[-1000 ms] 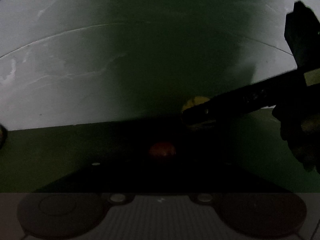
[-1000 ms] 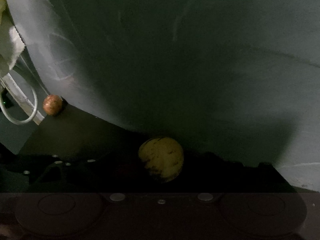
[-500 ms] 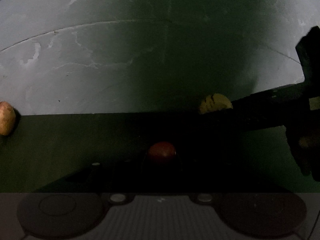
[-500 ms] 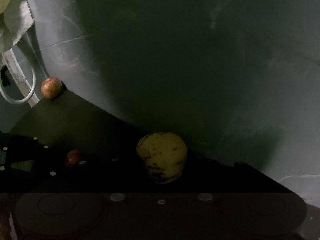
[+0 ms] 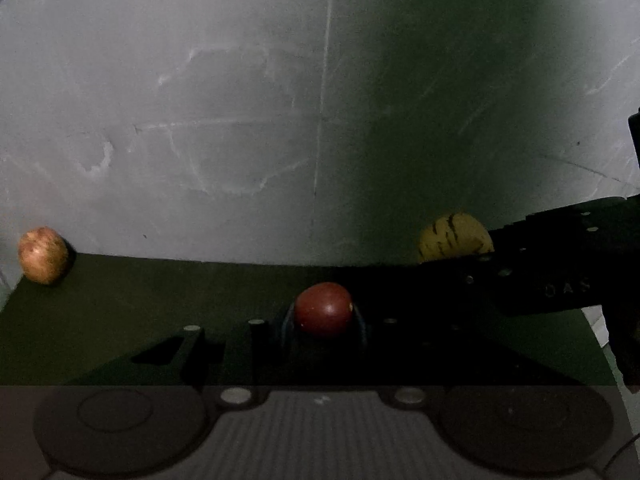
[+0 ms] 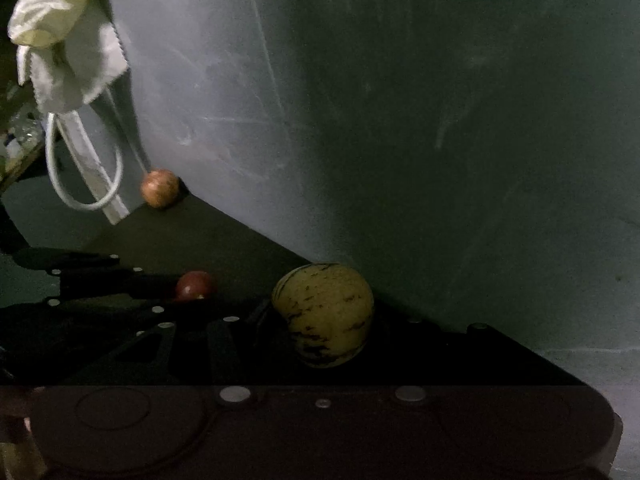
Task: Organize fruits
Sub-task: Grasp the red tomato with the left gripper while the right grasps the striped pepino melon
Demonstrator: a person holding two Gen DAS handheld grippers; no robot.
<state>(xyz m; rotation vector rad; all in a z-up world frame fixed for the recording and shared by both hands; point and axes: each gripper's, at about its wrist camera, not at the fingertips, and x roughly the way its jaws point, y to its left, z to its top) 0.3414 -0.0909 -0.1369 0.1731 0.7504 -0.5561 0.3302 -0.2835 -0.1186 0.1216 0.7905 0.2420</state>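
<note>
Yellow streaked fruit (image 6: 324, 314) sat clamped in the right gripper (image 6: 320, 332) at frame centre, prob. for carrying; jaws had just been closing on it; long axis approx. upright, tilted slightly. Left gripper (image 5: 322, 320) was shut on a small red fruit (image 5: 323, 309), long axis sideways. Brown fruit (image 5: 43, 255) rested left, against the wall (image 5: 200, 120).

We see the right gripper (image 6: 326, 320) pressed on a yellow fruit (image 6: 323, 314) with dark streaks — its jaws have just been closing. To the left, the left gripper (image 6: 192, 289) holds a small red fruit (image 6: 195, 285). An orange fruit (image 6: 159, 188) sits far back on the dark table (image 6: 208, 236), touching the grey wall (image 6: 400, 120). A white cloth (image 6: 66, 40) hangs top left.
</note>
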